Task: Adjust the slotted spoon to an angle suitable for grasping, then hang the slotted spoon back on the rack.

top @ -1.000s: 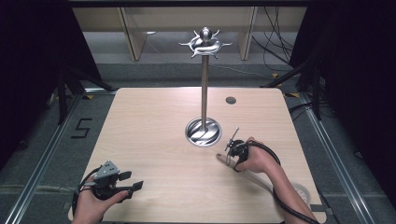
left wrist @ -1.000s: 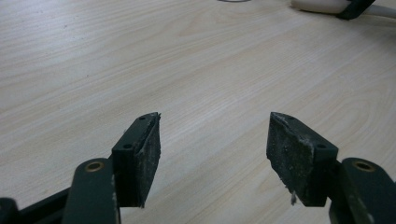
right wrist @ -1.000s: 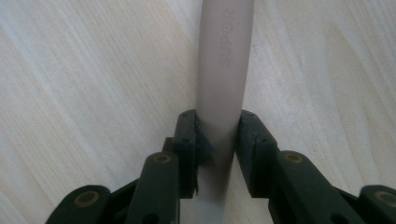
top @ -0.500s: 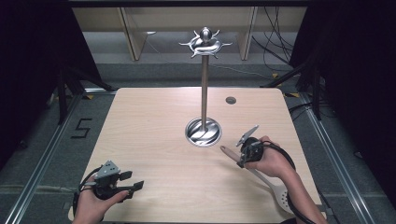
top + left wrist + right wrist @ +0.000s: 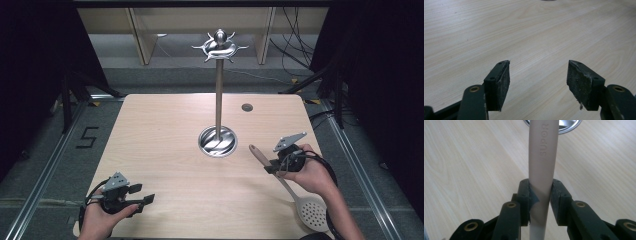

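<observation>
A slotted spoon with a beige handle (image 5: 260, 155) and a pale perforated head (image 5: 313, 212) is held at the right of the table, handle end pointing up-left toward the stand. My right gripper (image 5: 272, 166) is shut on that handle (image 5: 542, 165), both pads pressed against it. A tall metal stand (image 5: 218, 90) rises from a round steel base (image 5: 218, 140) at the table's centre, topped by a ring of hooks (image 5: 219, 48). My left gripper (image 5: 141, 195) rests at the near left corner, open, with bare wood between its pads (image 5: 502, 83).
The light wooden table (image 5: 165, 125) has a small dark round hole cover (image 5: 246, 107) at the back right. Dark curtains flank both sides, and cables and shelf legs lie on the floor beyond the far edge.
My right gripper has risen and drawn back toward the near right with the spoon, lifting the handle off the table beside the stand base. The left gripper has stayed put.
</observation>
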`<state>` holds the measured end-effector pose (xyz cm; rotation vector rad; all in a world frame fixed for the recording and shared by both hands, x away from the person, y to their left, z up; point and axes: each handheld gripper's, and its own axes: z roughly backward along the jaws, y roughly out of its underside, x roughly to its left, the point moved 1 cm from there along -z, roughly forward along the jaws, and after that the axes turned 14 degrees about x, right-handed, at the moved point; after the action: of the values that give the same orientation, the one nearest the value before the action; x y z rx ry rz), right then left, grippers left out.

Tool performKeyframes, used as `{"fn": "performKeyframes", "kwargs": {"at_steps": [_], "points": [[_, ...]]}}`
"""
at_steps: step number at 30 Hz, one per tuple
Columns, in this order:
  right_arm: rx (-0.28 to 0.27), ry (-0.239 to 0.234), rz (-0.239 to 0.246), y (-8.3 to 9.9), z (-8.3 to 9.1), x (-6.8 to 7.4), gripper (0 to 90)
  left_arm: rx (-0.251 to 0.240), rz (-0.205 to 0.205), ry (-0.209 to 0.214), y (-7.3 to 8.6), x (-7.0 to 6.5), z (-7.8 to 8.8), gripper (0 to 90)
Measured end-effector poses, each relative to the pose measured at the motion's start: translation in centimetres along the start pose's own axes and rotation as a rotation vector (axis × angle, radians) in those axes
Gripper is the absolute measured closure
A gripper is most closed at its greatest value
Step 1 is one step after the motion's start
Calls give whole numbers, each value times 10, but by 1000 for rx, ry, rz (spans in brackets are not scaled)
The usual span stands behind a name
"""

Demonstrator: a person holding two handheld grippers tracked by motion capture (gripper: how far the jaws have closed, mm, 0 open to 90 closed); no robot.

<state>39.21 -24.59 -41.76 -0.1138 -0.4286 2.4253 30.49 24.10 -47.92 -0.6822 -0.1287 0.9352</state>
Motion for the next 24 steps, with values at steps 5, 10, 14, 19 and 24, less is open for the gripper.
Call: {"fn": "performKeyframes", "kwargs": {"at_steps": [5,10,14,19,24], "points": [[-56,31,3,4,5,0,719,0,-9,-5,1,1,2,346],[-103,20,28,9,14,-4,719,-8,11,-1,1,0,2,346],[-150,30,45,16,21,-8,719,-1,4,-5,-1,-1,1,346],[-150,46,14,24,31,-7,719,-8,10,-9,1,-2,0,346],[-183,66,0,28,40,-6,719,-24,22,-1,3,0,2,345]]}}
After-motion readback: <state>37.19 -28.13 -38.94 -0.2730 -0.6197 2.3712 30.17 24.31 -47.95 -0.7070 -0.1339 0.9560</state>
